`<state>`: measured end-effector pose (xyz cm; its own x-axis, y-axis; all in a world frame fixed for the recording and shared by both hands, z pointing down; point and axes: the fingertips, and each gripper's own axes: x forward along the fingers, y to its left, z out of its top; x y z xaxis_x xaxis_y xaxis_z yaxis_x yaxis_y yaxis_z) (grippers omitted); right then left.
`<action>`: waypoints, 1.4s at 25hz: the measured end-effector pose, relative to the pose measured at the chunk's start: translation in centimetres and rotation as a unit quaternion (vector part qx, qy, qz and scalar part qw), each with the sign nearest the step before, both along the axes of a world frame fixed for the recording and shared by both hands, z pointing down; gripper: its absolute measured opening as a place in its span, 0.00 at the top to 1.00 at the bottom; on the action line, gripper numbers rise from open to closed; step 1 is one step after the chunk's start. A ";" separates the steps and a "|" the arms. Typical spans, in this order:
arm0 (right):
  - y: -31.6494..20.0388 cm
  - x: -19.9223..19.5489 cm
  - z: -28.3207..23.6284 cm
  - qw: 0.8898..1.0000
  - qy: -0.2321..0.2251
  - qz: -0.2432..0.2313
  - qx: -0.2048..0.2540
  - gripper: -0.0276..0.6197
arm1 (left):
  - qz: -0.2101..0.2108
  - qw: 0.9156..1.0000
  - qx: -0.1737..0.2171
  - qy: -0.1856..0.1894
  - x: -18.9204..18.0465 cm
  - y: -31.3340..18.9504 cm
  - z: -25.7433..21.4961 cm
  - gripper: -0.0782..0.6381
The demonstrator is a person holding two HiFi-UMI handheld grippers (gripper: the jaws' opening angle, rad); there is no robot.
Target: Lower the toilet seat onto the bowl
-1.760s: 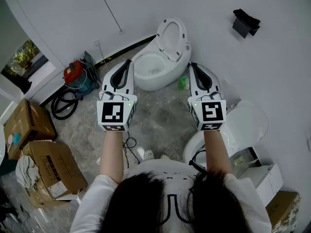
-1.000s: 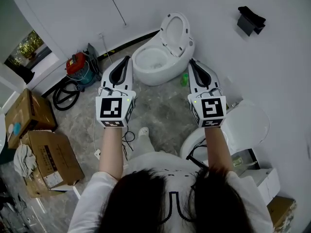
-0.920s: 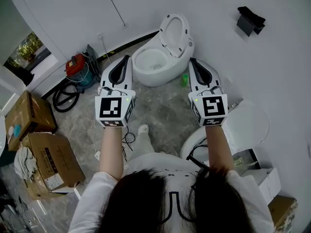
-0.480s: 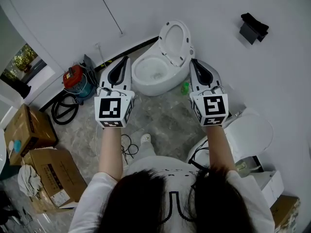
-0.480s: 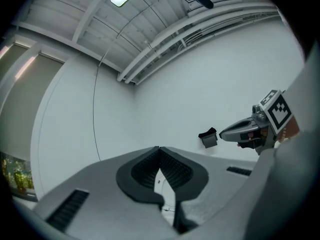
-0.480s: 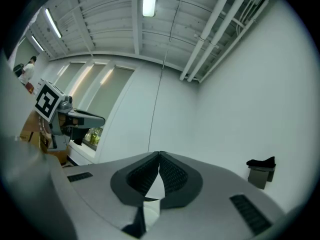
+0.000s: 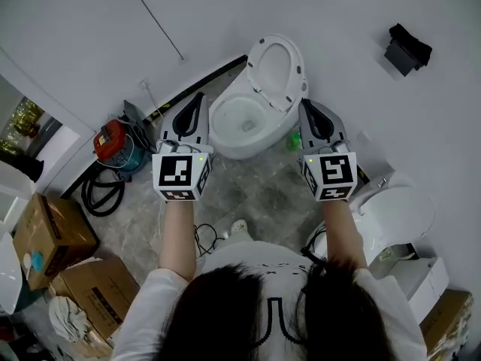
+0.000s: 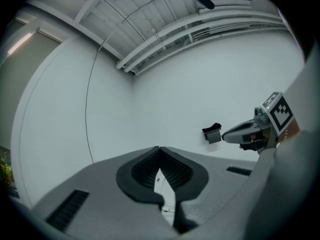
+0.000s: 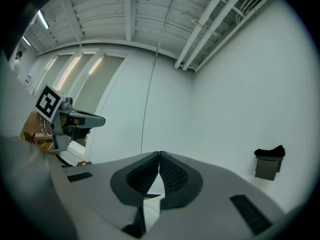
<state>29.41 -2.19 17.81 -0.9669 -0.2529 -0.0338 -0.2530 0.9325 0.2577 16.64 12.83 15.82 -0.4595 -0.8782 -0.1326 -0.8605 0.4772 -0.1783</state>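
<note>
A white toilet bowl (image 7: 242,121) stands on the floor by the white wall. Its seat (image 7: 275,70) is raised and leans back toward the wall. My left gripper (image 7: 198,98) is shut and empty, its tips just left of the bowl's rim. My right gripper (image 7: 304,106) is shut and empty too, its tips beside the lower right of the raised seat. Neither touches the toilet. In the left gripper view my left gripper (image 8: 159,149) points at the bare wall, and in the right gripper view my right gripper (image 9: 159,154) does the same.
A green bottle (image 7: 294,138) stands on the floor right of the bowl. A red vacuum (image 7: 110,143) with a black hose sits at left, with cardboard boxes (image 7: 46,239) nearer me. Another white toilet (image 7: 394,216) is at my right. A black holder (image 7: 406,50) hangs on the wall.
Both grippers have come closer to the toilet, which now sits between their tips. The view has shifted forward and both pairs of jaws stay shut.
</note>
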 end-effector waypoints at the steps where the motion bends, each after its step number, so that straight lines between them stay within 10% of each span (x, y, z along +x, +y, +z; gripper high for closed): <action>1: -0.2 -0.8 0.2 1.000 0.001 0.003 -0.004 0.91 | 0.001 1.000 0.002 0.005 -1.1 -0.1 0.2 0.88; 35: -12.3 -16.2 5.8 0.993 0.020 0.096 -0.067 0.91 | 0.057 0.997 -0.026 0.049 -19.2 -12.4 4.6 0.88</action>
<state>13.20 -14.53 23.59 -0.9004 -0.4322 0.0506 -0.4211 0.8947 0.1488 -2.58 0.42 20.46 -0.3643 -0.9302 -0.0452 -0.9234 0.3671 -0.1123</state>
